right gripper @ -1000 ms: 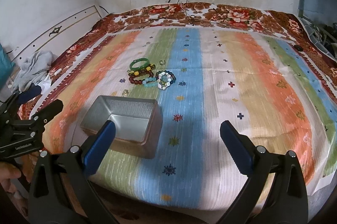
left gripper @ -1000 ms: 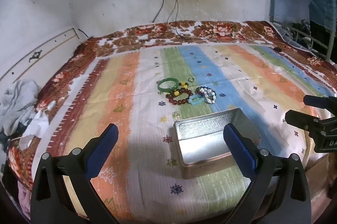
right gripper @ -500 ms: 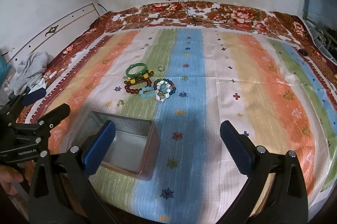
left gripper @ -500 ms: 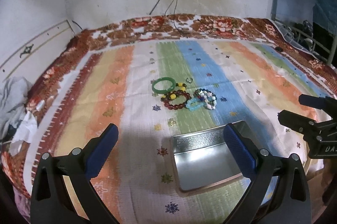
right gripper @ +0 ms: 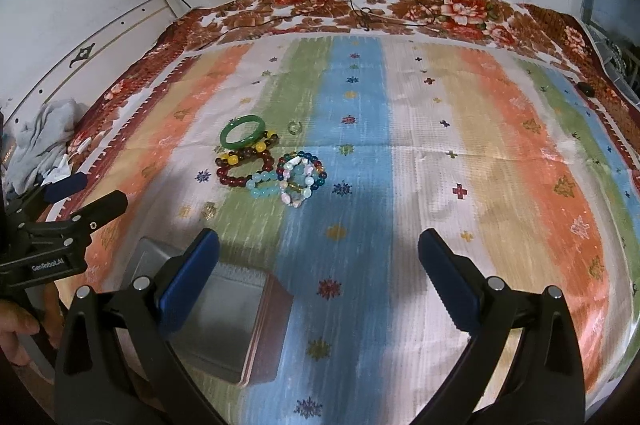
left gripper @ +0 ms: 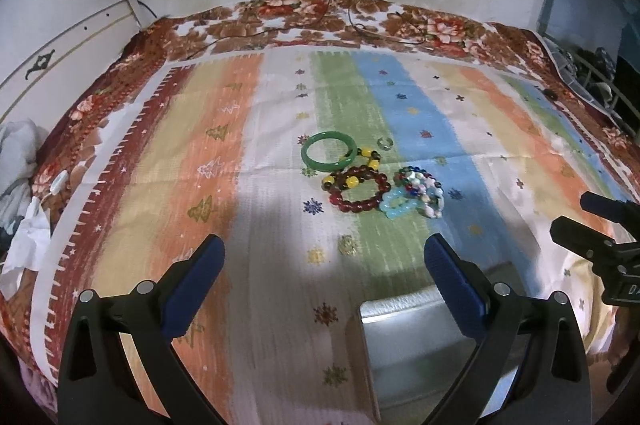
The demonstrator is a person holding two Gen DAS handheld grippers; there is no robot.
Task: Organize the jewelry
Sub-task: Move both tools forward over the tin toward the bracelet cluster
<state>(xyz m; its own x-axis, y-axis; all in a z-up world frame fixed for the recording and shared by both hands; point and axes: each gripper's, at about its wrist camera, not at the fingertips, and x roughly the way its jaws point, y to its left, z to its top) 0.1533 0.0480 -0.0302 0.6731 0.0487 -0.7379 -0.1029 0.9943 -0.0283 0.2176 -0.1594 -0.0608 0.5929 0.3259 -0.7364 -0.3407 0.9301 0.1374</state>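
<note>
Both grippers (left gripper: 324,249) (right gripper: 318,243) hover level (jaws spread).

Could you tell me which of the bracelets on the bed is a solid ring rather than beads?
The green bangle, farthest from the metal tin: one smooth hoop, while the others are strung beads.

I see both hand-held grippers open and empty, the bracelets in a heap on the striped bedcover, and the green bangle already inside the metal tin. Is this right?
Not quite. The green bangle is not inside the metal tin; it lies on the striped bedcover at the far edge of the bracelets, as the right wrist view shows. The tin holds nothing visible. Both the left hand-held gripper and the right hand-held gripper are open and empty.
</note>
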